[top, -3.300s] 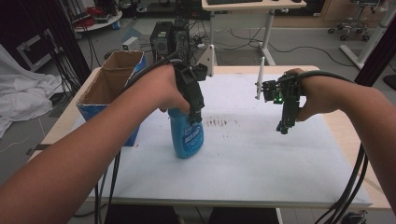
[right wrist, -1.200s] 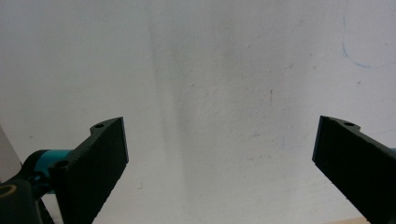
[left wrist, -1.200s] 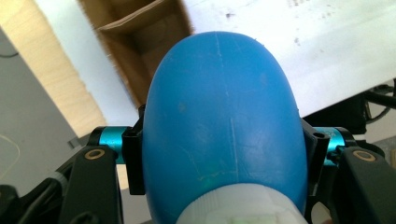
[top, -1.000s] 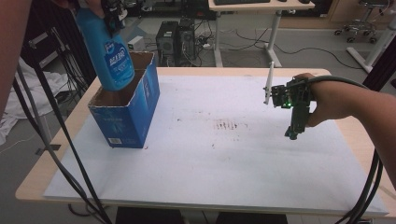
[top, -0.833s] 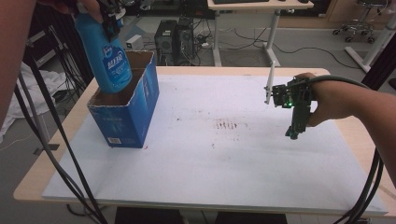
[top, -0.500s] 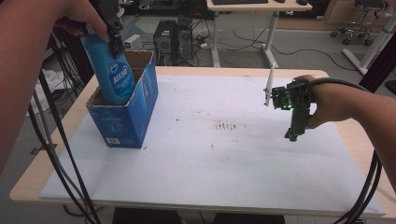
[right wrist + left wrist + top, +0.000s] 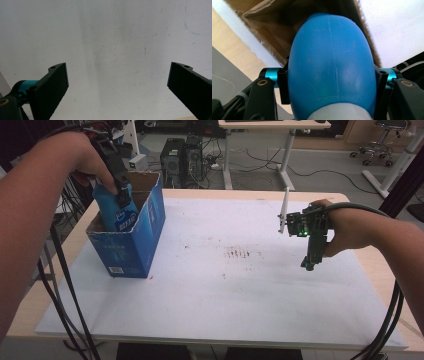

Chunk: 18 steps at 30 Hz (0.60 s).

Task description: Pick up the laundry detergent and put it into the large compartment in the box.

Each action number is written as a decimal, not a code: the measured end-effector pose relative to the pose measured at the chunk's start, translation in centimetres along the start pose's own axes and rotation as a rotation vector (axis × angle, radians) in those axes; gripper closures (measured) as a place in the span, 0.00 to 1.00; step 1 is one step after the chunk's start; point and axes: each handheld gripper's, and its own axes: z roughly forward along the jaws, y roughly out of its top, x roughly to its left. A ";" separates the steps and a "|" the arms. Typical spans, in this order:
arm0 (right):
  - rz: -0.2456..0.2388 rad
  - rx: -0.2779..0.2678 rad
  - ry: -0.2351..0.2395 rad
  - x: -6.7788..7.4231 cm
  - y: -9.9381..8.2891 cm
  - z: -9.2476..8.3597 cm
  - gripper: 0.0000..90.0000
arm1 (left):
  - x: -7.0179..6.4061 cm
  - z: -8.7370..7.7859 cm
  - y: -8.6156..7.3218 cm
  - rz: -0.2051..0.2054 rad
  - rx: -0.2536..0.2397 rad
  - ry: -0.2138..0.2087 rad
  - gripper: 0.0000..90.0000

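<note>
A blue bottle [image 7: 118,213] with a white label stands partly inside an open blue cardboard box [image 7: 131,251] at the table's left side. My left gripper [image 7: 120,190] is shut on the bottle's upper body and holds it from above. In the left gripper view the blue bottle [image 7: 329,70] bulges between the jaws, with its white cap end at the bottom and the box's brown inside [image 7: 274,27] beyond. Above the white sheet at the right hangs my right gripper [image 7: 309,262], pointing down. Its jaws stand wide open in the right gripper view [image 7: 117,82] with nothing between them.
A white sheet [image 7: 240,285] covers most of the wooden table [image 7: 65,265]; faint dark marks [image 7: 239,253] lie near its middle. Cables [image 7: 65,295] hang off the left and right edges. Desks, computer towers [image 7: 182,157] and a chair stand on the floor behind.
My left gripper lifted the bottle from the sheet's middle, carried it left over the box and has lowered it partway in. The right gripper has hardly moved.
</note>
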 end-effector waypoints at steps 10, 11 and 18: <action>-0.016 0.008 0.007 -0.1 0.7 0.5 0.03 | 0.2 2.3 0.1 0.097 0.006 0.017 0.42; -0.014 0.009 0.007 -0.1 0.8 0.5 0.03 | 0.2 2.5 0.1 0.113 0.005 0.019 0.42; -0.009 0.008 0.009 -0.1 0.9 0.8 0.03 | 0.0 3.8 0.5 0.195 0.006 0.031 0.42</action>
